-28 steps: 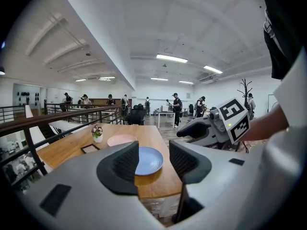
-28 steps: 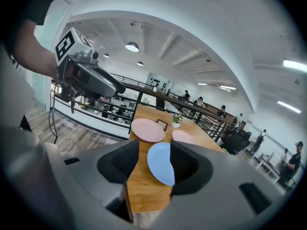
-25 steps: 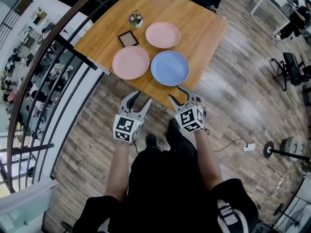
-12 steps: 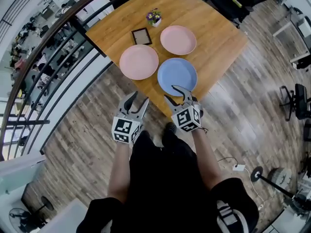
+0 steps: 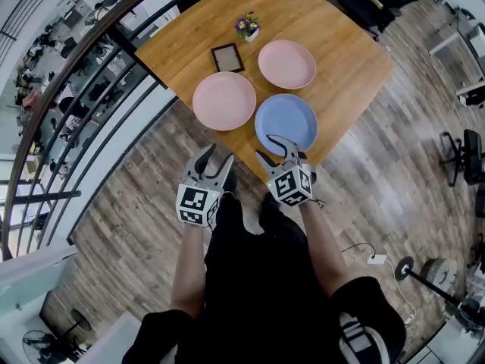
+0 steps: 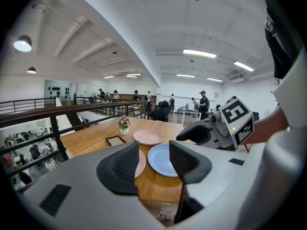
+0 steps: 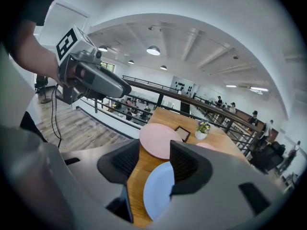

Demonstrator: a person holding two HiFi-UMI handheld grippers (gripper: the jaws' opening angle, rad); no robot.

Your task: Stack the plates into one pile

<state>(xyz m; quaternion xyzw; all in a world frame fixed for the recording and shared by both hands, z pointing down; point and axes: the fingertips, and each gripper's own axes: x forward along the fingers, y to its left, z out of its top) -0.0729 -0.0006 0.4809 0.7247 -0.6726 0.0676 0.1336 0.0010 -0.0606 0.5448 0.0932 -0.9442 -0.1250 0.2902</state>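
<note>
Both pairs of jaws stand apart with nothing between them. The left gripper shows only the table edge and the plates through its gap. The right gripper looks through its gap onto the blue plate, which lies beyond the pads and is not clamped.

In the head view both grippers are held out in front of the person's dark-clad body, above the wooden floor. The left one is short of the table's near edge. The right one's jaw tips reach over that edge and overlap the near rim of the blue plate. Whether they touch it cannot be told.

The wooden table carries three plates, each lying flat on its own and none stacked. The blue plate is nearest, close to the table's near edge. Just beside it, to its left, lies a pink plate; the two rims come very close, and contact cannot be judged. Farther back and a little to the right lies a second pink plate, near the blue one with a narrow strip of wood between them.

A small dark picture frame lies flat behind the nearer pink plate, left of the farther one. Beyond it stands a small white pot of purple flowers.

A dark metal railing runs along the table's left side, and below it a lower office floor shows.
</note>
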